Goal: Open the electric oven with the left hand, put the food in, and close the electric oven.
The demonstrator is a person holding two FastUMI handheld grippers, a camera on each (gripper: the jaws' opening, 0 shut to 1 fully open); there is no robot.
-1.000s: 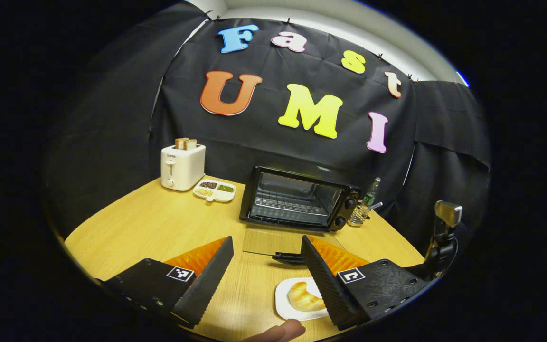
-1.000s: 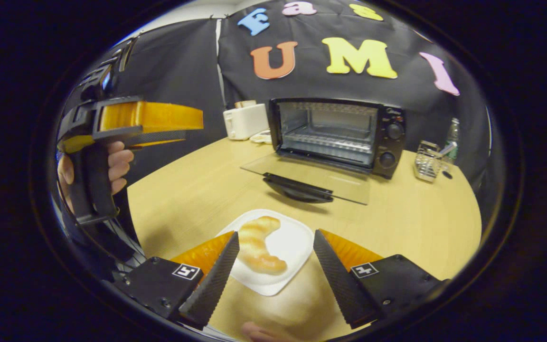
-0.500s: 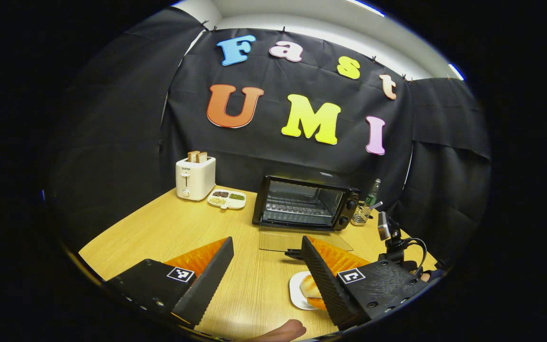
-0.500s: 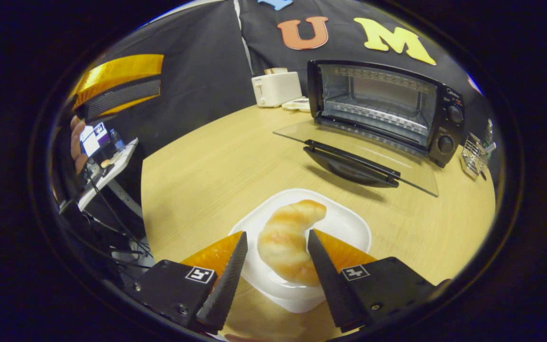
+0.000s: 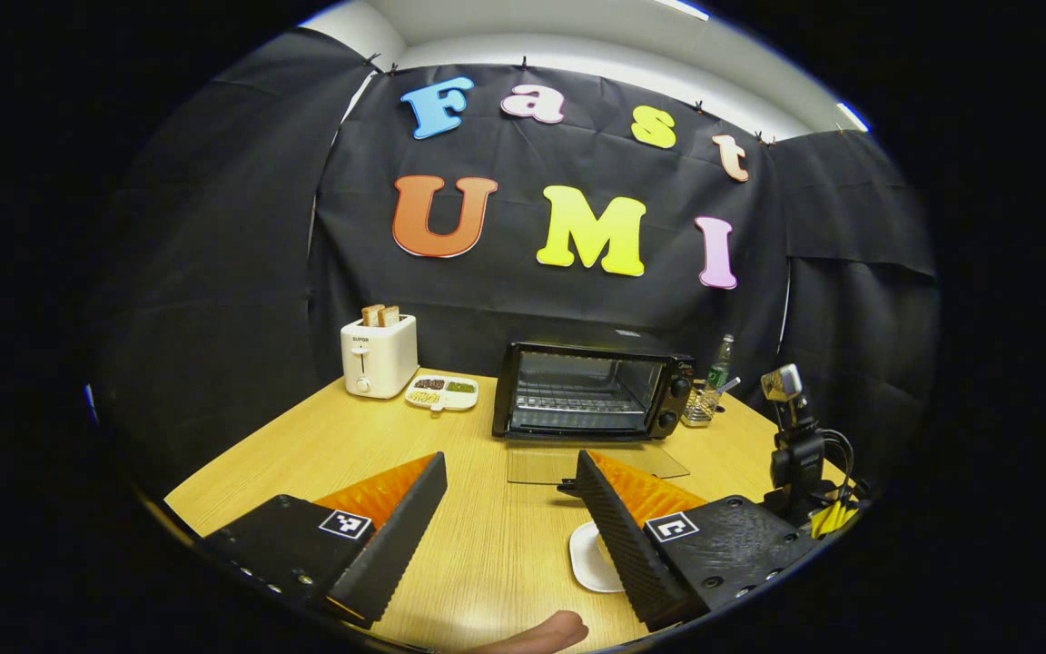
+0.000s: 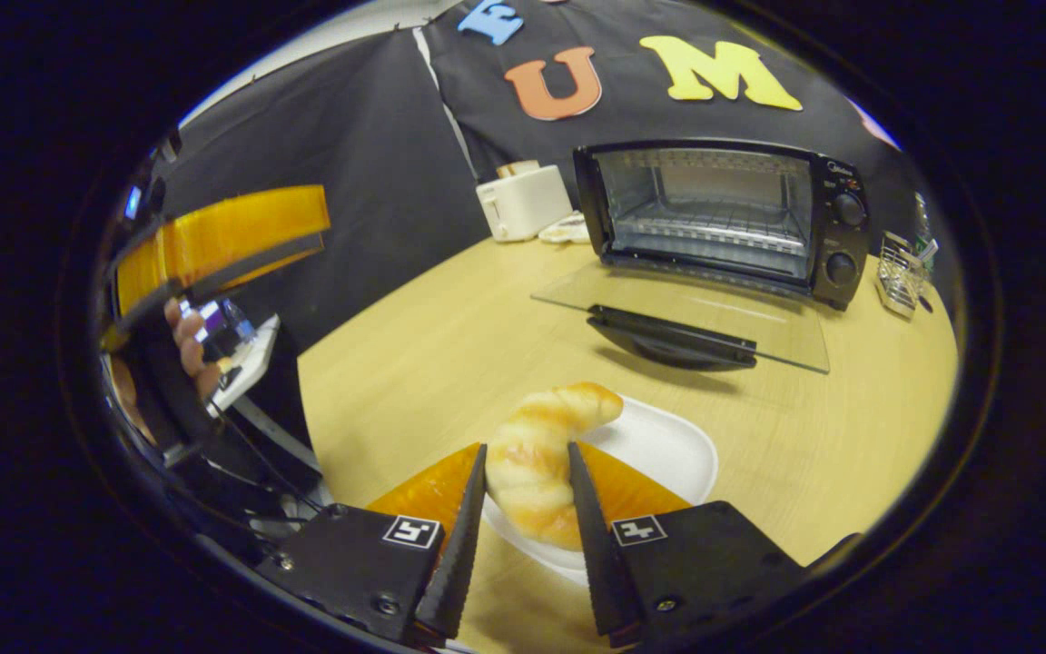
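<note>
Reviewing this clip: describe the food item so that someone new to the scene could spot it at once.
On the wooden table, in front of the open oven, sits a white plate. The croissant is over it, pinched by the right gripper: curved, golden, the only pastry there.

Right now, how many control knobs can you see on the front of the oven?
2. Both sit on the panel at the right of the oven: the upper knob and the lower knob directly below it. A smaller control above them may be hidden.
</note>
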